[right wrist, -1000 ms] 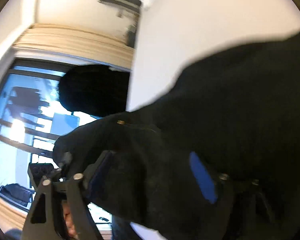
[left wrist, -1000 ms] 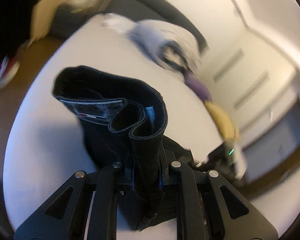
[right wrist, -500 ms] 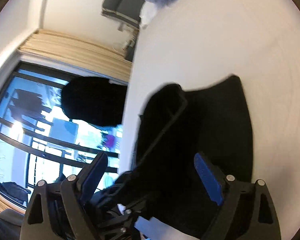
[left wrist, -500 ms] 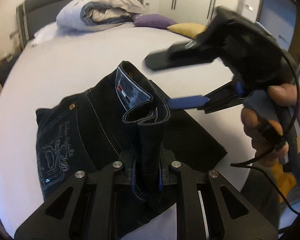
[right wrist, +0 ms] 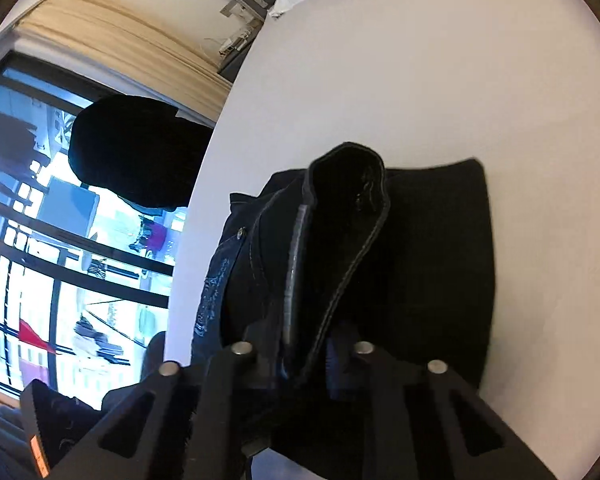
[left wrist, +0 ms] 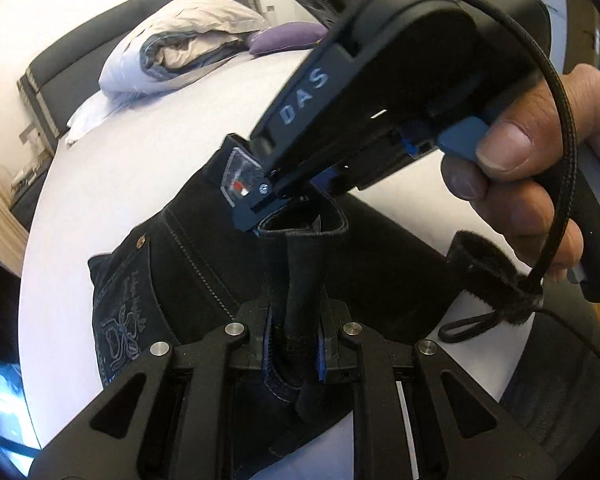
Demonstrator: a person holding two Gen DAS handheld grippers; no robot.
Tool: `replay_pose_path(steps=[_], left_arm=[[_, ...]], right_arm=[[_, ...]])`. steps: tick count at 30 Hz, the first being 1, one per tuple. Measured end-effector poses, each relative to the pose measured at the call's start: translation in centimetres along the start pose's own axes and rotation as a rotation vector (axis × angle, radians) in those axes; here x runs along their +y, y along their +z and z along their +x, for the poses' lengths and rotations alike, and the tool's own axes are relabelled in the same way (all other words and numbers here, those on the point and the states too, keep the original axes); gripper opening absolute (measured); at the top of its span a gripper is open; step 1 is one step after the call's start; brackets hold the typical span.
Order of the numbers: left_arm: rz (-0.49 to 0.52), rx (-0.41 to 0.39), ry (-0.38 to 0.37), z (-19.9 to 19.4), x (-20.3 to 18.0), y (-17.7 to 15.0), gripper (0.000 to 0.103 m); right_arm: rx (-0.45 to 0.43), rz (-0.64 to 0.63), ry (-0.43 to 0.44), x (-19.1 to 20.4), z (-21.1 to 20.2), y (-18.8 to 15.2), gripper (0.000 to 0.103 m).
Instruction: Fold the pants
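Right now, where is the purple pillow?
In the left wrist view, the purple pillow lies at the far end of the bed, just right of the rolled duvet and below the grey headboard.

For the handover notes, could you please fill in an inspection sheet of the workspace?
Surface: white bed, bare around the pants.
Job's things: dark pants, partly folded, waistband raised.
Clutter: duvet and purple cushion by the headboard.
Grippers: left gripper shut on the waistband; right gripper closing on the waistband, hand on its handle.
Cables: black cable from the right gripper, loop hanging.
Surroundings: window, curtain.
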State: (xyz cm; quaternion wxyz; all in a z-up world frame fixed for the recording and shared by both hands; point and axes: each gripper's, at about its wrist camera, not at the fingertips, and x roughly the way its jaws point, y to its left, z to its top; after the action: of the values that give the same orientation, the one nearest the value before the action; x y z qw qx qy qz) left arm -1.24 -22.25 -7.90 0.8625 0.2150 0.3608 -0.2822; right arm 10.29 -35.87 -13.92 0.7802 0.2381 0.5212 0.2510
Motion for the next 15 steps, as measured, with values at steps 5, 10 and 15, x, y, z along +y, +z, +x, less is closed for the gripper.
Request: replay_pose_path(steps=[5, 10, 15], left_arm=[[0.040, -0.014, -0.006, 0.5, -2.4, 1.7, 0.014], [0.073, 0.008, -0.017, 2.3, -5.0, 2.2, 0.014], [0.081, 0.041, -0.029, 4.8, -6.7, 1.0, 0.015]], right_arm=[[-0.033, 0.020, 0.024, -2.2, -1.7, 0.1, 0.017], [-0.027, 0.039, 0.044, -3.2, -1.4, 0.3, 0.017], [-0.045, 0.110, 0.065, -6.4, 0.7, -1.3, 0.017]])
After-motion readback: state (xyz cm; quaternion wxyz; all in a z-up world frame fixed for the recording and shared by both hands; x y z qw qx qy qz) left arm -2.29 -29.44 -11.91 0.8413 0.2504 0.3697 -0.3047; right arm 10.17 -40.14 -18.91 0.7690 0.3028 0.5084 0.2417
